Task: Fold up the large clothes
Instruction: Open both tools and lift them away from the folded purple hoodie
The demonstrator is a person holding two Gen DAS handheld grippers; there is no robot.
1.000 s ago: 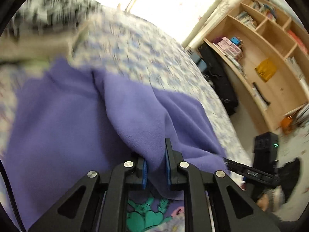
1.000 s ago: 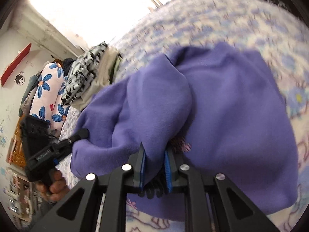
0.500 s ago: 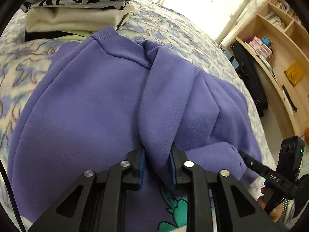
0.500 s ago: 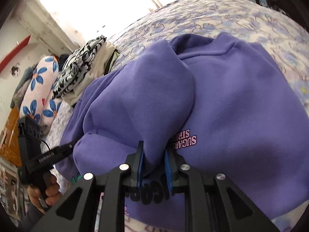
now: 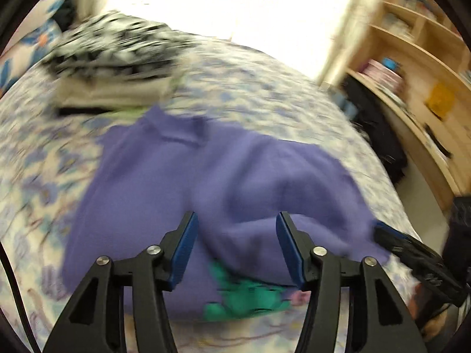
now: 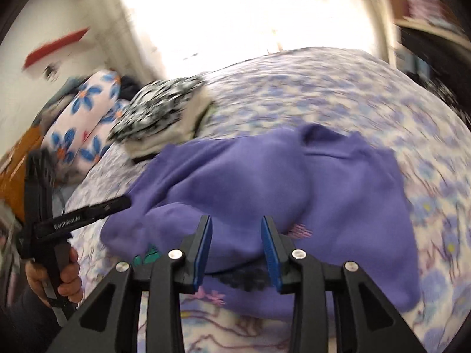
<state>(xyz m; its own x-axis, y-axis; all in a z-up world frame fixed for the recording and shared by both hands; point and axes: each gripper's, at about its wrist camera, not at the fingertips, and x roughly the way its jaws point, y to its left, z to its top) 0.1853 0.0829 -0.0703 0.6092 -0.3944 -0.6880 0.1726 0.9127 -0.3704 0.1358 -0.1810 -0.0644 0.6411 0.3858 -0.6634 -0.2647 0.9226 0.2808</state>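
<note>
A purple sweatshirt (image 5: 164,194) lies on the bed with both sleeves folded in over its body, collar toward the far side; a green print (image 5: 247,297) shows at its near hem. My left gripper (image 5: 235,229) hovers just above the near part of the sweatshirt (image 6: 338,194), jaws opening, nothing pinched between the blue pads. My right gripper (image 6: 237,229) hangs over the folded sleeve, jaws also opening and free of the cloth. Each view catches the other gripper at its edge: the right one (image 5: 412,256), the left one (image 6: 88,214) held by a hand (image 6: 63,279).
A stack of folded clothes (image 5: 117,67) with a black-and-white top sits beyond the collar on the floral bedspread (image 6: 323,88). A flowered pillow (image 6: 85,117) lies at the bed's left. Wooden shelves (image 5: 418,67) stand to the right of the bed.
Both grippers have let go of the sleeve folds they were pinching and have pulled back and up. The sweatshirt now lies released on the bed. Both views are motion-blurred.
</note>
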